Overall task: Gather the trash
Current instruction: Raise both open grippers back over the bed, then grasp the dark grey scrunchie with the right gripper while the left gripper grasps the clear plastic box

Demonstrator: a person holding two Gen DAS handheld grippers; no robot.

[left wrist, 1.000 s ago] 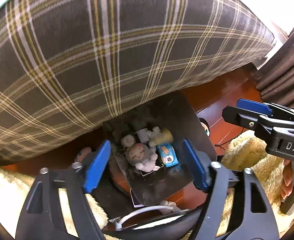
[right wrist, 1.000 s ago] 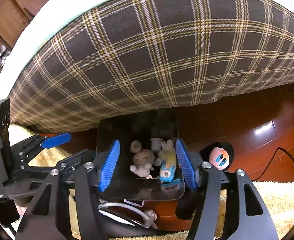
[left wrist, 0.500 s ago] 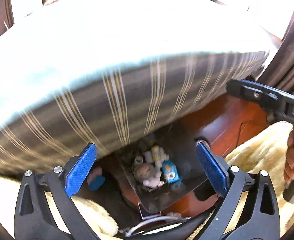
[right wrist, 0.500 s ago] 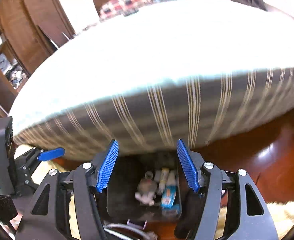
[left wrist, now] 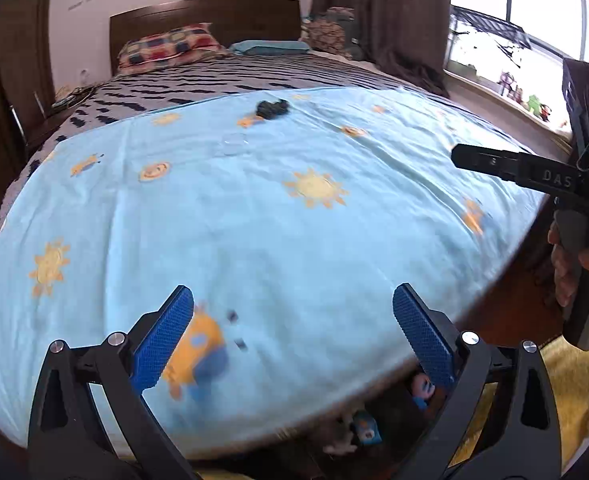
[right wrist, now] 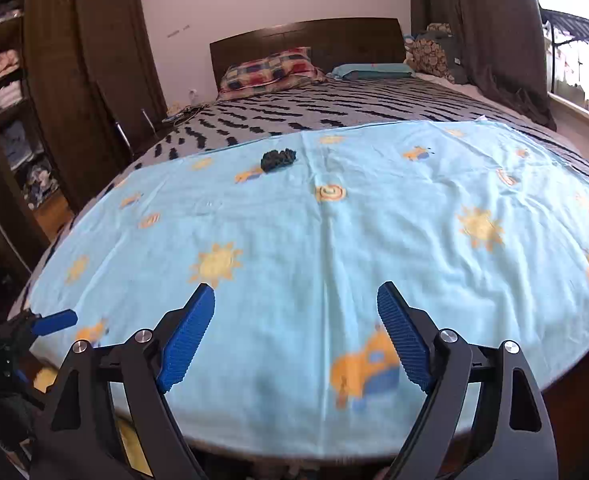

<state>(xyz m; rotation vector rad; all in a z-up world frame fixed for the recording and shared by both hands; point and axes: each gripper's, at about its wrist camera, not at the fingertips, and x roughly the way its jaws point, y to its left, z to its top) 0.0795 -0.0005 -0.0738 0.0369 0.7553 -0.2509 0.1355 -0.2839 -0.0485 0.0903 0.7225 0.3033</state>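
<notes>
A dark crumpled wad (left wrist: 272, 108) lies far back on the light blue sun-print blanket (left wrist: 254, 220); it also shows in the right wrist view (right wrist: 278, 159). A clear plastic piece (left wrist: 234, 145) lies nearer, faint in the right wrist view (right wrist: 206, 205). My left gripper (left wrist: 294, 328) is open and empty above the bed's near edge. My right gripper (right wrist: 296, 328) is open and empty beside it; it shows at the right of the left wrist view (left wrist: 534, 176). A dark bin with small toys (left wrist: 364, 432) peeks out below the bed edge.
Pillows (right wrist: 270, 68) and a dark headboard (right wrist: 306, 40) stand at the far end of the bed. A wooden wardrobe (right wrist: 54, 100) is on the left, curtains (right wrist: 486, 28) and a window on the right. A yellow fluffy rug (left wrist: 574, 380) covers the floor.
Both grippers rose from the bin of toys by the plaid bed side to above the bed top. Both sets of jaws opened wider, the left first.
</notes>
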